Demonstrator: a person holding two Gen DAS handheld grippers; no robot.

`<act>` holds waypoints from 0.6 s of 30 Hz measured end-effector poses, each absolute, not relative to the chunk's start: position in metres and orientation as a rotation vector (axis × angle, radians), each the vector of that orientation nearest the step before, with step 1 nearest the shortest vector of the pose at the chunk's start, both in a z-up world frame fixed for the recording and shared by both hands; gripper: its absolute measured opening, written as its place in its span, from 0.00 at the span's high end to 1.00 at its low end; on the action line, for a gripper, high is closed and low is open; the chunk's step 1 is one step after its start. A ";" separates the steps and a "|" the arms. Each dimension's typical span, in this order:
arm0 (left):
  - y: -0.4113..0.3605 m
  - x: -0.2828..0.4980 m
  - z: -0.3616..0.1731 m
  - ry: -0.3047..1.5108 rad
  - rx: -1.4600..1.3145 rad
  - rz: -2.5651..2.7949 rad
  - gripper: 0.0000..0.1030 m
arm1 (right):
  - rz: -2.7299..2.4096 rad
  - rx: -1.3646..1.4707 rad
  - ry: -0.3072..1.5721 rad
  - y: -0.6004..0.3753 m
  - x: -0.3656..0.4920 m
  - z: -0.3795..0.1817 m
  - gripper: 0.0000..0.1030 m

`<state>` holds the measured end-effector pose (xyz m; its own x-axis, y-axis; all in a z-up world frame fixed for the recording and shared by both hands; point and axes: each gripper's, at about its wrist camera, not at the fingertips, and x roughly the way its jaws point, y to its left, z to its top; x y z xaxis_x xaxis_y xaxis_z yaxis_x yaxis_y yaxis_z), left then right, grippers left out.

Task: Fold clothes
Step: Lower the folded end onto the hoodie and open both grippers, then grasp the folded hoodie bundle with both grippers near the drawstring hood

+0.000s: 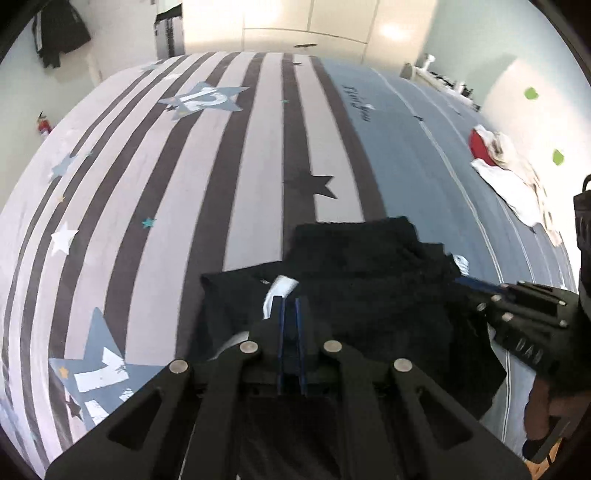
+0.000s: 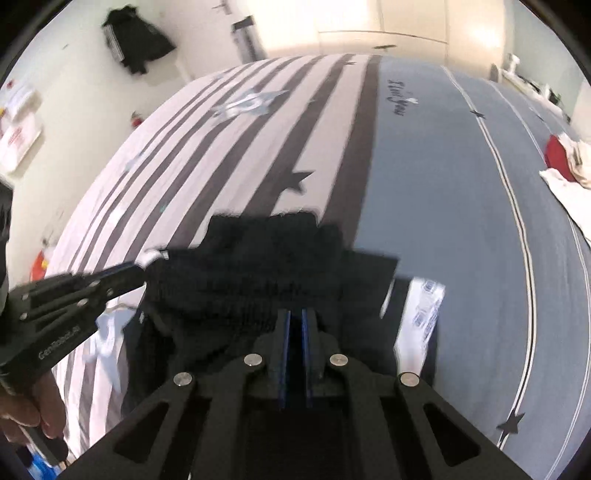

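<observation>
A black garment [image 1: 369, 280] lies bunched on the striped bedspread [image 1: 221, 166], with a white label [image 1: 280, 290] showing at its near edge. My left gripper [image 1: 290, 306] is shut on the garment's near edge beside that label. The right gripper [image 1: 480, 286] comes in from the right, shut on the garment's right side. In the right wrist view the black garment [image 2: 266, 266] fills the middle, and my right gripper [image 2: 295, 315] is shut on its ribbed edge. The left gripper [image 2: 136, 271] pinches the garment's left end there. A white printed patch [image 2: 424, 299] shows to the right.
A heap of red and white clothes [image 1: 509, 173] [image 2: 565, 162] lies at the bed's right side. A dark jacket [image 1: 59, 33] [image 2: 136, 40] hangs on the far wall, beside pale wardrobe doors [image 1: 306, 22]. A person's hand [image 2: 29, 406] holds the left gripper.
</observation>
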<state>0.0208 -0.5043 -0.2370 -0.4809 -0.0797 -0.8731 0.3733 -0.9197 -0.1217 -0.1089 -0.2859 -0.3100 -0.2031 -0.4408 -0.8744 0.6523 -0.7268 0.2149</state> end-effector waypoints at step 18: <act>-0.504 0.015 -0.301 0.425 1.512 -2.553 0.97 | -1.889 1.329 0.219 -0.303 -0.118 -0.352 1.00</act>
<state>0.0149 -0.5045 -0.3006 -0.4831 0.0200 -0.8753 0.2649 -0.9495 -0.1679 -0.1182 -0.3035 -0.3518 -0.1295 -0.5055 -0.8531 0.6870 -0.6661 0.2904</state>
